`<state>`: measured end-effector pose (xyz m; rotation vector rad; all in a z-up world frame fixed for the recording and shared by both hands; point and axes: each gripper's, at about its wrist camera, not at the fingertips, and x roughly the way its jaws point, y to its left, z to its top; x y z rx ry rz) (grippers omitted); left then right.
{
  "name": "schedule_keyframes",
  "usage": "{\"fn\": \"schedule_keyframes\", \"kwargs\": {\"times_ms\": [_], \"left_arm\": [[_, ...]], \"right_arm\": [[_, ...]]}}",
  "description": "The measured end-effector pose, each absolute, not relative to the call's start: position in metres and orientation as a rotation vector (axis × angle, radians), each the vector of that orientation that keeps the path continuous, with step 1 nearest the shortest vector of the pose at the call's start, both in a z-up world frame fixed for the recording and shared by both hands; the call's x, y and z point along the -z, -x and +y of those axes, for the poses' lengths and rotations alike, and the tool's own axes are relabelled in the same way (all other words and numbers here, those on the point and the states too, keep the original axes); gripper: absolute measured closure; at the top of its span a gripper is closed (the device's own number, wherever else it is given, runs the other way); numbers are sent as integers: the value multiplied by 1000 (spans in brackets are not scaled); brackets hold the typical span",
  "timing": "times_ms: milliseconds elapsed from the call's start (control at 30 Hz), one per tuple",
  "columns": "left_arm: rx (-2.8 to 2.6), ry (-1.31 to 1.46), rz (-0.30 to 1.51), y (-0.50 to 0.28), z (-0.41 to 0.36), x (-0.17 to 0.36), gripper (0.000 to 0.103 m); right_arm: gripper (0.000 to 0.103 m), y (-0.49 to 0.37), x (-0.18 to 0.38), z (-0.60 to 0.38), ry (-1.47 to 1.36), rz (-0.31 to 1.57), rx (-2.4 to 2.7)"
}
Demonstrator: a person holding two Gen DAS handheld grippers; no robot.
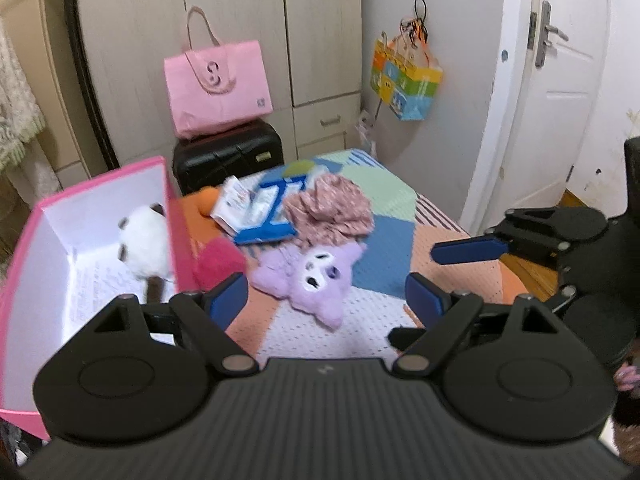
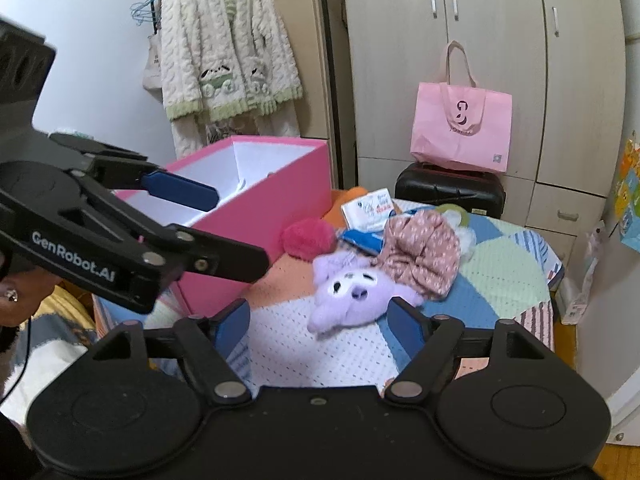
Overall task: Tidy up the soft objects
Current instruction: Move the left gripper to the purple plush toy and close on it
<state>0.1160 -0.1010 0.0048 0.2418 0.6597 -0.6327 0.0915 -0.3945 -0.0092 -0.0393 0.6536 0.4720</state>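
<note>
On the patchwork-covered surface (image 1: 384, 196), the soft things lie in a loose cluster just beside the pink box (image 1: 176, 216), which stands open-topped at the surface's left edge, presumably so each item can be dropped straight in; a white plush (image 1: 144, 240) already sits inside it against the near wall. The purple plush (image 1: 312, 276) lies flat and face up nearest the cameras, its long axis running roughly away from the viewer and slightly leftward in the left wrist view, head end toward the claws and its far end tucked against the pink patterned cloth (image 1: 332, 212), which is bunched in a heap touching it. A magenta fluffy ball (image 2: 308, 238) rests against the box's outer wall, and a blue-and-white packet (image 1: 260, 212) lies behind, partly under the cloth. The left claw (image 1: 326, 300) stands wide open with nothing between its blue pads, aimed downward at the purple plush. The right claw (image 2: 318, 324) is likewise spread wide and empty, the plush lying just beyond its fingertips. Both seem set for a pickup of the plush, the nearest loose item; its flat, floppy body will likely need a grip across the narrower width rather than along its length.
</note>
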Motion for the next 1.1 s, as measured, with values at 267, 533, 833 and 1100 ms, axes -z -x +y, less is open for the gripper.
{"fn": "schedule_keyframes", "kwargs": {"times_ms": [267, 533, 833, 1100], "left_arm": [[627, -158, 790, -153, -130, 34, 18], [535, -181, 812, -191, -148, 58, 21], [520, -147, 848, -216, -148, 77, 40], [515, -141, 827, -208, -149, 82, 43]], "right_arm": [[19, -123, 58, -388, 17, 660, -449], [17, -159, 86, -377, 4, 691, -367], [12, -181, 94, -374, 6, 730, -360], [33, -178, 92, -369, 21, 714, -362]]}}
